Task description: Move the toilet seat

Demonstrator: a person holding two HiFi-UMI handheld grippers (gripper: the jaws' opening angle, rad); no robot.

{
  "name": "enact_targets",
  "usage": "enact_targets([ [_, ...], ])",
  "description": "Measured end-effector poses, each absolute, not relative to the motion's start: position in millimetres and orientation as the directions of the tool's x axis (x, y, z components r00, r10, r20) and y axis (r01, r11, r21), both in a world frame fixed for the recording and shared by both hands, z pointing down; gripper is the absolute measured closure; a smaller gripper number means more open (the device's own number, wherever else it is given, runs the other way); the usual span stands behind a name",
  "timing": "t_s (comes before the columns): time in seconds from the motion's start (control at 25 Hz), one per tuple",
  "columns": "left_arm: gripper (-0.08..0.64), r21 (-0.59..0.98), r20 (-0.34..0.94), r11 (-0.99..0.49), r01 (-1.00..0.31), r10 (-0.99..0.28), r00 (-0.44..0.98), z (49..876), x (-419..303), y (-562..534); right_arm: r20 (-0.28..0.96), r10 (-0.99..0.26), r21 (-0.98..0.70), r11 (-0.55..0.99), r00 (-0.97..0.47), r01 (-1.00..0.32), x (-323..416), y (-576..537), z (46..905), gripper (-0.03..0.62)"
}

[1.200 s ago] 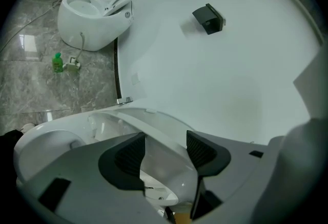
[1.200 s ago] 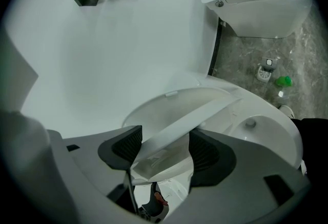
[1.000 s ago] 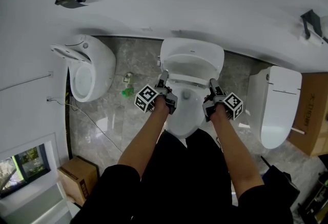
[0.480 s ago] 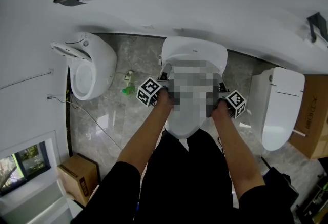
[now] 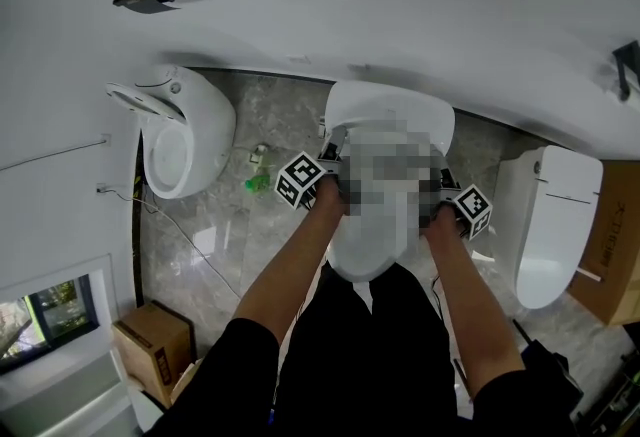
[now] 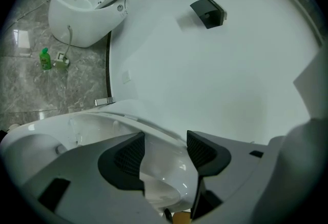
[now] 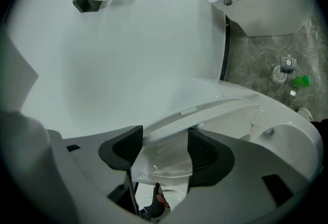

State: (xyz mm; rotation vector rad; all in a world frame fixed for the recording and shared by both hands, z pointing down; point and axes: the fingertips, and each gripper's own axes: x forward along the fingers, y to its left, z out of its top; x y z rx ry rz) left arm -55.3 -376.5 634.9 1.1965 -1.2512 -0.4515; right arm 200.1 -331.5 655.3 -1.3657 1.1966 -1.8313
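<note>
White glossy plastic: the toilet seat (image 7: 215, 106) is hinged on the middle bowl (image 5: 368, 260), at 12 o'clock from the person, and stands partway up off the rim. The left gripper (image 6: 165, 148) is clamped on its 9 o'clock side and the right gripper (image 7: 165, 148) on its 3 o'clock side, with both sets of jaws spread wide around the thick edge. Judgement: the seat is stiff, fairly light and slick under the pads, and it pivots only at the rear hinge, so matched side holds suit it, moved evenly to avoid a twist or a slam.
</note>
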Motion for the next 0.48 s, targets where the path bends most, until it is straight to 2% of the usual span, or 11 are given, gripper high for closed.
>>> enact_targets([
  [0.48, 0.296, 0.885, 0.449, 0.344, -0.315, -0.811, 0.376, 637.9, -55.1, -385.6, 0.438, -0.826, -0.895, -0.437, -0.355, -0.088, 199.2, -342.4, 657.3, 0.307],
])
